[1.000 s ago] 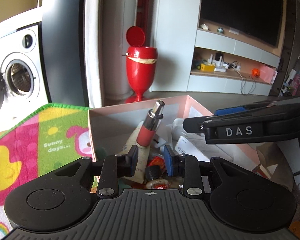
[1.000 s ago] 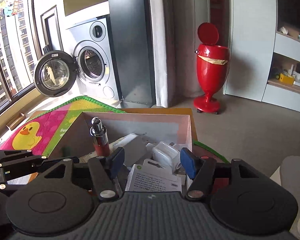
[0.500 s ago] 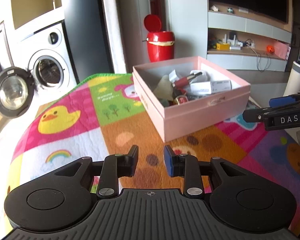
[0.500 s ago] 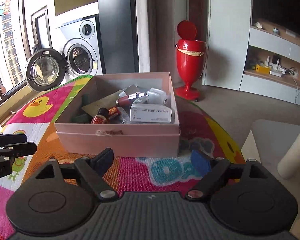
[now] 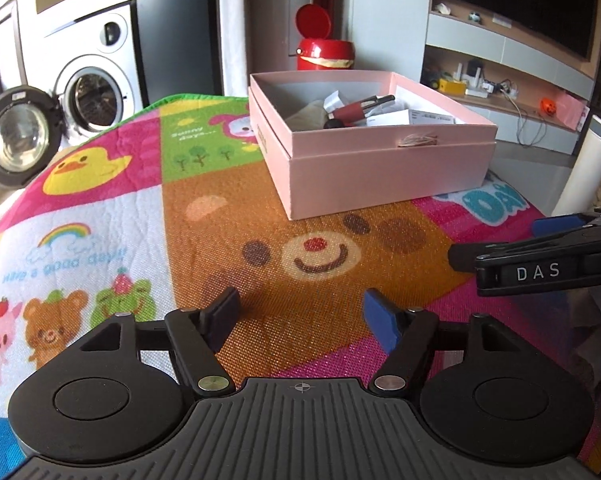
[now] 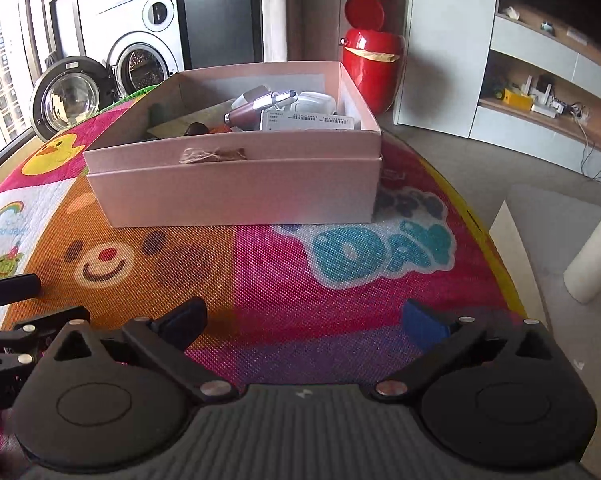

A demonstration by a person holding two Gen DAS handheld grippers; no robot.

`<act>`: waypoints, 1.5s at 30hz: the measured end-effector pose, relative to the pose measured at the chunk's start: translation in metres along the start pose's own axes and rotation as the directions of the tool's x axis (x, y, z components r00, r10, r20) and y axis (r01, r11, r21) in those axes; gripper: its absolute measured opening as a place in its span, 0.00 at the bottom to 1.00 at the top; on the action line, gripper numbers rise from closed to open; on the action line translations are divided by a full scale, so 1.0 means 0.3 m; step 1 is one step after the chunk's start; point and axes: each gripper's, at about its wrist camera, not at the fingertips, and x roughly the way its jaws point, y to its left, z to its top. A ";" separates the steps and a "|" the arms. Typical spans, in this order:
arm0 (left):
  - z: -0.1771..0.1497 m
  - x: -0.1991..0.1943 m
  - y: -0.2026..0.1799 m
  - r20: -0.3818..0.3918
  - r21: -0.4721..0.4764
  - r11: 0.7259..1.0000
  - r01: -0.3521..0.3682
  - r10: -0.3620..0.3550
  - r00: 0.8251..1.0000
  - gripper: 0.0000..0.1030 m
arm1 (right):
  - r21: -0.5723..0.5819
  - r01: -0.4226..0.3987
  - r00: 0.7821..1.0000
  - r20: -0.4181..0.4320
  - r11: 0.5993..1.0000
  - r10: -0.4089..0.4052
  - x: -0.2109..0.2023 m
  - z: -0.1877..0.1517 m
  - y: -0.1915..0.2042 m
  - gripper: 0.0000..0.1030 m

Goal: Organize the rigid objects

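Earbud case point(image 6: 315, 101) shows only from right wrist.

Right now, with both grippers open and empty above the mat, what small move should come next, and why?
Probably none beyond resting: the left gripper and right gripper hold nothing, the items lie inside the pink box, and no loose object shows on the mat.
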 end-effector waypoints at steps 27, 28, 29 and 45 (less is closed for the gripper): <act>0.029 0.061 -0.022 0.067 -0.107 0.983 -0.149 0.156 0.985 0.73 | 0.004 0.009 0.995 0.096 1.000 -0.009 0.034 -0.006 0.015 1.00; 0.029 0.061 -0.021 0.067 -0.106 0.983 -0.150 0.157 0.985 0.73 | 0.005 0.007 0.995 0.097 1.000 -0.007 0.034 -0.007 0.014 1.00; 0.030 0.061 -0.021 0.066 -0.106 0.983 -0.150 0.157 0.985 0.73 | 0.005 0.007 0.995 0.098 1.000 -0.008 0.032 -0.009 0.015 1.00; 0.028 0.063 -0.022 0.067 -0.107 0.983 -0.149 0.156 0.985 0.73 | 0.001 0.013 0.995 0.098 1.000 -0.013 0.033 -0.010 0.021 1.00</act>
